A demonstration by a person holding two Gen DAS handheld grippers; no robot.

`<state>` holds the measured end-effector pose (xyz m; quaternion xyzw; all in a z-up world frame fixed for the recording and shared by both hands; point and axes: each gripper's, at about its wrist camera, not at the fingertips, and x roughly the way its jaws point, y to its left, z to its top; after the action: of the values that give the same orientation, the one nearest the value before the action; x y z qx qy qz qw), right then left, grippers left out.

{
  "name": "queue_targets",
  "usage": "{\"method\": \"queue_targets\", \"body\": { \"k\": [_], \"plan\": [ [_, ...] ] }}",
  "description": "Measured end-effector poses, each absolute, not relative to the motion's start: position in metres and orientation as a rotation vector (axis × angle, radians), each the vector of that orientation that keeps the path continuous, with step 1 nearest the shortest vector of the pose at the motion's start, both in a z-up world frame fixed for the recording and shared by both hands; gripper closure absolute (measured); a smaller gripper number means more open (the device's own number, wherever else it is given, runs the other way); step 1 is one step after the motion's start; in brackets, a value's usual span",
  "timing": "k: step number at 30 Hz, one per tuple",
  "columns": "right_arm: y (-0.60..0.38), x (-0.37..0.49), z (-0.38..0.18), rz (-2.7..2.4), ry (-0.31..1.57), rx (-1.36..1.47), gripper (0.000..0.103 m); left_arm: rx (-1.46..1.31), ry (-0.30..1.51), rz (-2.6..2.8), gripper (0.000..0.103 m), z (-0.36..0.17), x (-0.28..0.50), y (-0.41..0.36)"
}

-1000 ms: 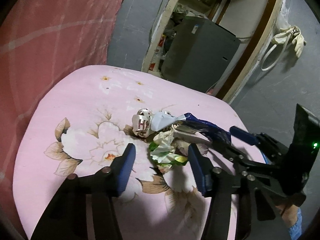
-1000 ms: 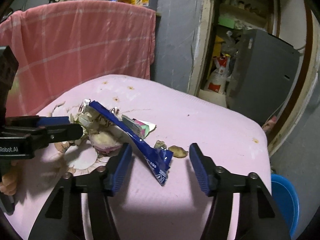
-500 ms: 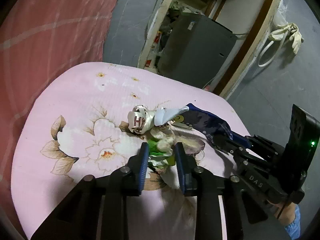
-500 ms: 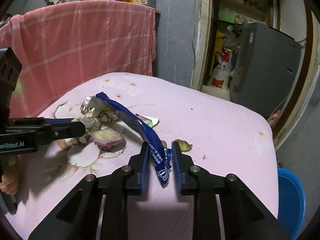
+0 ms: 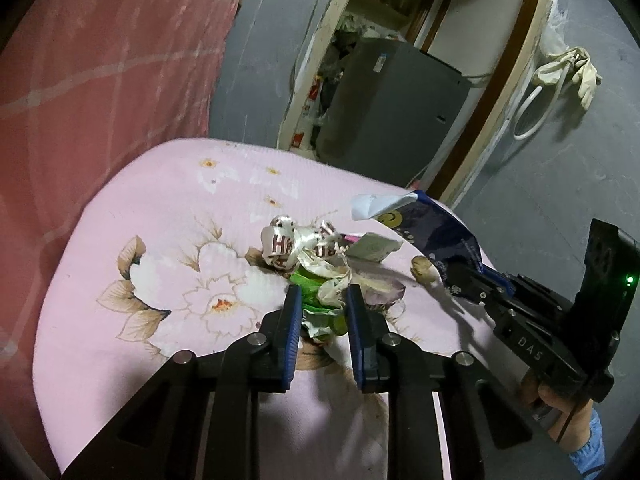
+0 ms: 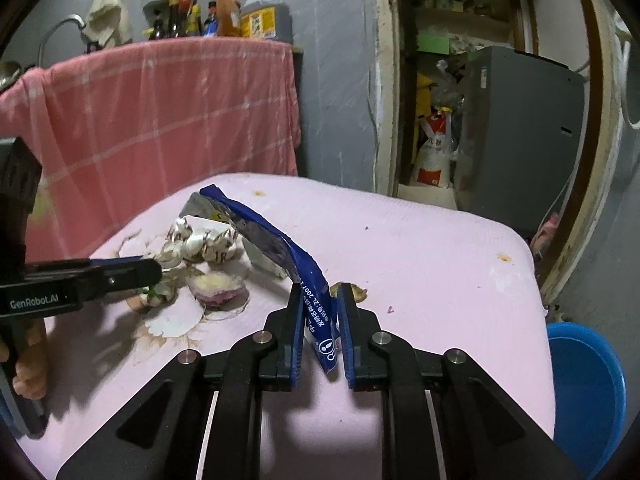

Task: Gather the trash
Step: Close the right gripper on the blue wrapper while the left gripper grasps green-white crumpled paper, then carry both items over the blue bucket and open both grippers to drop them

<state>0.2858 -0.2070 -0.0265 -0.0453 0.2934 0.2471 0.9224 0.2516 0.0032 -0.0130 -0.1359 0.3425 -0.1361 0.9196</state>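
left hand-held gripper (image 5: 320, 312) is closed on the crumpled green-and-white wrapper (image 5: 324, 304) at the trash pile on the pink table (image 5: 160, 216). right hand-held gripper (image 6: 319, 316) is clamped on the blue wrapper (image 6: 280, 252), whose far end appears raised. risk: the thin film slips free, or the ribbon (image 5: 288, 242) drags along. only the right view shows the blue bin (image 6: 584, 392) beside the table.

The blue wrapper (image 6: 280, 248) is glossy foil with a silver inside — crinkled; the ribbon (image 5: 292, 240) looks satin-shiny; the tabletop (image 6: 420, 248) wears matt pink printed cloth; the towel (image 6: 160, 112) is coarse woven cloth
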Motion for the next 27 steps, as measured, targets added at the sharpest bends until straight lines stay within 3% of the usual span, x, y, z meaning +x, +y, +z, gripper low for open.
{"method": "queue_targets", "body": {
  "k": [15, 27],
  "plan": [
    [-0.235, 0.259, 0.008, 0.468, 0.373, 0.03, 0.089, -0.266, 0.458, -0.267, 0.085, 0.027, 0.224, -0.019],
    [-0.29, 0.229, 0.055, 0.299, 0.164, 0.118, 0.089, -0.199, 0.293, -0.376, 0.085, 0.066, 0.224, -0.084]
  ]
}}
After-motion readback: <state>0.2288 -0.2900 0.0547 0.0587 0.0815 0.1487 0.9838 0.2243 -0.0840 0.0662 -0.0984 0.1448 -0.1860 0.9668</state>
